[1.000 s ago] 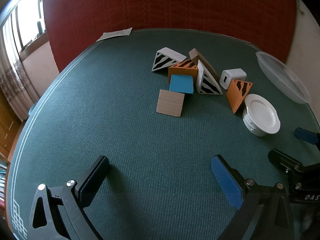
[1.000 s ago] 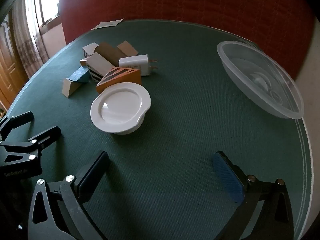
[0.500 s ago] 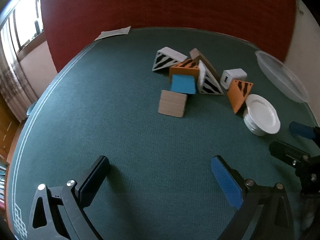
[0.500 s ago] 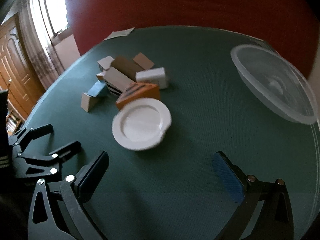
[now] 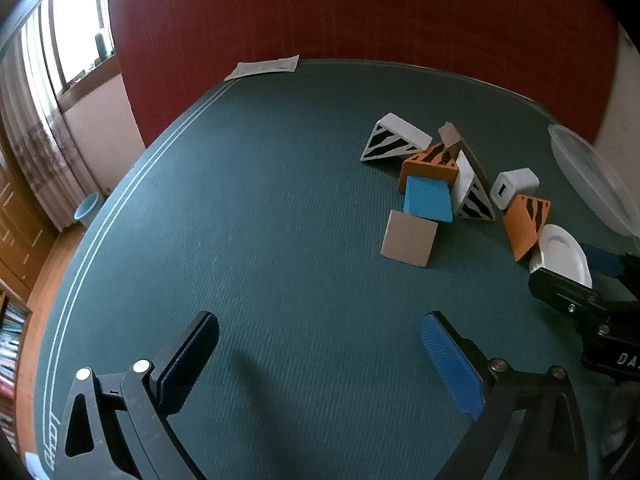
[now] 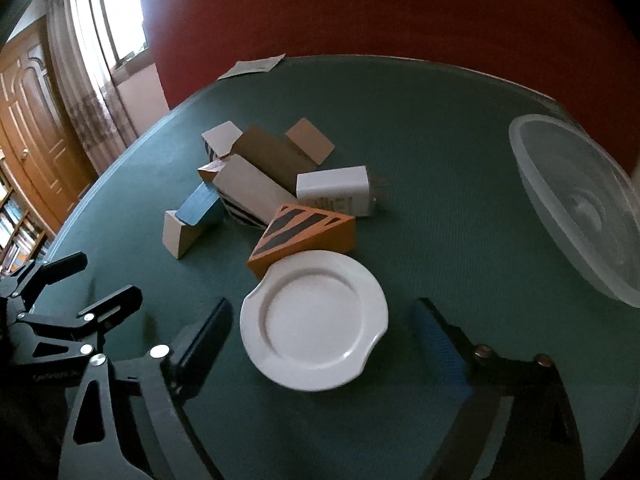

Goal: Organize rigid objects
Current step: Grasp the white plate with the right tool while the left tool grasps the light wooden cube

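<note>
Both grippers' fingers gape, the right gripper (image 6: pixel 320 336) closing around the white dish (image 6: pixel 314 322), edge-on leftward.

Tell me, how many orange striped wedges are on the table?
2. One orange wedge lies against the white dish, beside the charger. The other sits in the pile behind the blue block. More could be hidden in the pile.

Only the white letters "DA", cut off at the frame's edge, could be read on the black body of the right gripper (image 5: pixel 612 356); small print on the white rectangular charger block (image 6: pixel 334 192) was too blurred to make out.
</note>
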The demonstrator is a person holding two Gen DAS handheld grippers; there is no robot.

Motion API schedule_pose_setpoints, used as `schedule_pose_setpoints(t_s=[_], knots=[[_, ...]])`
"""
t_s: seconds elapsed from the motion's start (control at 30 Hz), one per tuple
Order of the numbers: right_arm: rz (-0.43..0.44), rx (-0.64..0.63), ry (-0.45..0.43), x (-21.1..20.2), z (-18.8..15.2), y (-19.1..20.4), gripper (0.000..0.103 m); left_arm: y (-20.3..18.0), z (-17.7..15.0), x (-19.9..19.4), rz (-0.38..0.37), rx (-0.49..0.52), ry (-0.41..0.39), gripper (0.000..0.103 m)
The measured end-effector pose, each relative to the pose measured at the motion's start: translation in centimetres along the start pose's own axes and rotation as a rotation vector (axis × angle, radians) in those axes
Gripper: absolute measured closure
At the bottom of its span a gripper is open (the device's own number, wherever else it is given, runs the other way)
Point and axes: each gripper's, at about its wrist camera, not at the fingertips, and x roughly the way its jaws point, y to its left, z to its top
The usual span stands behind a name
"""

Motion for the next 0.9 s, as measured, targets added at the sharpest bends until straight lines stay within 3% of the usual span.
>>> schedule_pose_setpoints(t_s=[0.17,0.6,0.8,0.9], knots=[[-0.025,-0.006,-0.014,-0.3,-0.1,-0.3,0.036,-0.5,0.8,0.3,-0.011,0.002,0.003,0.000],[-0.052,0.064,-0.027,-2.7,-2.4,-4.3,0.036,-3.1,3.0,2.2,-0.017,0.043,-0.016,0.002],[-0.049,0.091,-0.037,-3.6,-3.4,-5.6,0.036,-3.3,3.6,3.1,-0.041,0.037,-0.013,0.021],[-0.041,0.098,-0.042,-3.8,-3.6,-5.8,0.036,-3.5,4.2,3.2,-0.060,0.033,-0.017,0.037]])
